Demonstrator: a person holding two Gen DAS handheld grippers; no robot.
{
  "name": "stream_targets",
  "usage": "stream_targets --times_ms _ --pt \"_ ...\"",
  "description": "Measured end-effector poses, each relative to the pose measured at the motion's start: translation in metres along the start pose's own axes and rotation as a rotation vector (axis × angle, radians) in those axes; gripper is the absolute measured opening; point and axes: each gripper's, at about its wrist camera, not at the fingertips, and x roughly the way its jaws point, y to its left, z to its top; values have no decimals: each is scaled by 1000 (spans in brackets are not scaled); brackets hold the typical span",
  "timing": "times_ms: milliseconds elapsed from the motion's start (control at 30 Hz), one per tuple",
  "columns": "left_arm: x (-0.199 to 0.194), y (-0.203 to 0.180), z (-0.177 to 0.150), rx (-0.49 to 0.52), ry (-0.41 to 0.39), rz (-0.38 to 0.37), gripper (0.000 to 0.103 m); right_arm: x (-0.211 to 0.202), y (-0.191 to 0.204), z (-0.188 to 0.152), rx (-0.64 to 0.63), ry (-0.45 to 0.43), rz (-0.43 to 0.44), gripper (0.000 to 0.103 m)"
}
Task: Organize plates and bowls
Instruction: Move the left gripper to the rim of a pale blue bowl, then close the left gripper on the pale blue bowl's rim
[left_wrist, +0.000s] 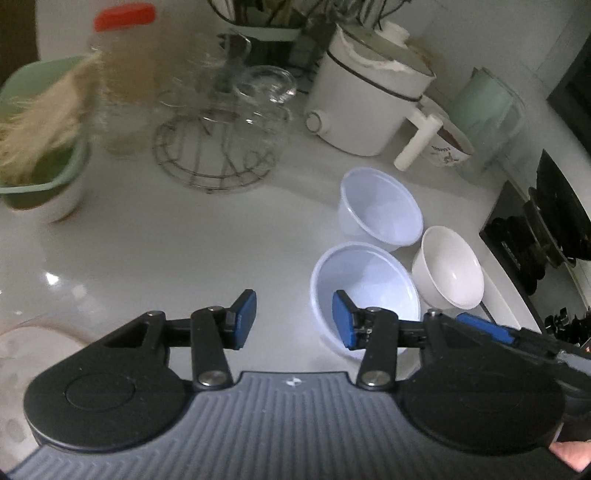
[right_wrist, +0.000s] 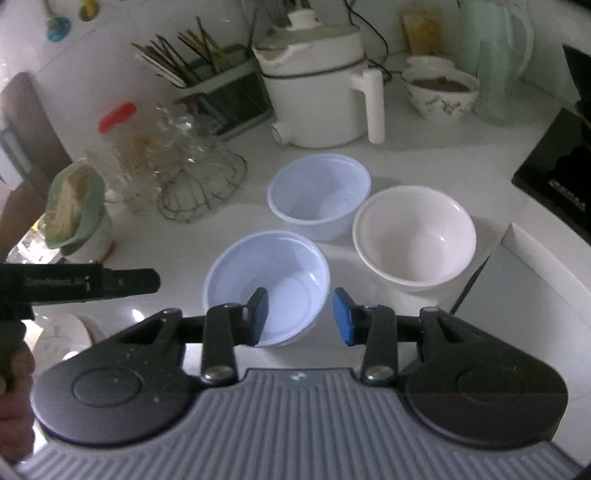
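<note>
Right gripper (right_wrist: 300, 318): nearest in its own view, angled down at the counter; blue pads apart, nothing clamped. Left pad sits in front of the near bowl's inside, right pad just outside its right rim, so the rim lies between the jaws; contact can't be told.
Left gripper (left_wrist: 293, 320): angled down too, pads apart and empty. Bare counter between them; right pad overlaps the near bowl's left rim in view, touching or not unclear.
Left hand (right_wrist: 13, 365): at the left edge of the right view, wrapped round the black handle of its gripper, whose body points right toward the near bowl.
Right hand: only a fingertip (left_wrist: 570, 454) shows at the bottom right corner of the left view.
Near bowl (right_wrist: 266, 286): pale blue, upright, empty, on the white counter (left_wrist: 166, 251).
Far bowl (right_wrist: 319, 192): same blue kind, upright, just behind the near one.
White bowl (right_wrist: 414, 238): upright, empty, just right of both blue bowls.
Behind: white pot (right_wrist: 317, 96) with side handle, wire rack (left_wrist: 214, 147) with upturned glasses, red-capped jar (left_wrist: 123, 74), green basket (left_wrist: 40, 147).
Right edge: black stove (left_wrist: 535, 229).
</note>
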Motion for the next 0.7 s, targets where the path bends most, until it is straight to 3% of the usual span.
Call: stream_targets --times_ms 267,400,567,700 --pt "32 3 11 -60 28 -45 50 42 -9 5 -7 56 4 40" --pt "40 4 10 -75 1 -35 48 53 -9 9 -8 58 -15 36" --pt "54 5 2 -97 29 -60 37 62 -10 9 1 65 -35 26" --pt "61 4 0 -94 37 -46 22 65 -17 7 27 74 -38 18"
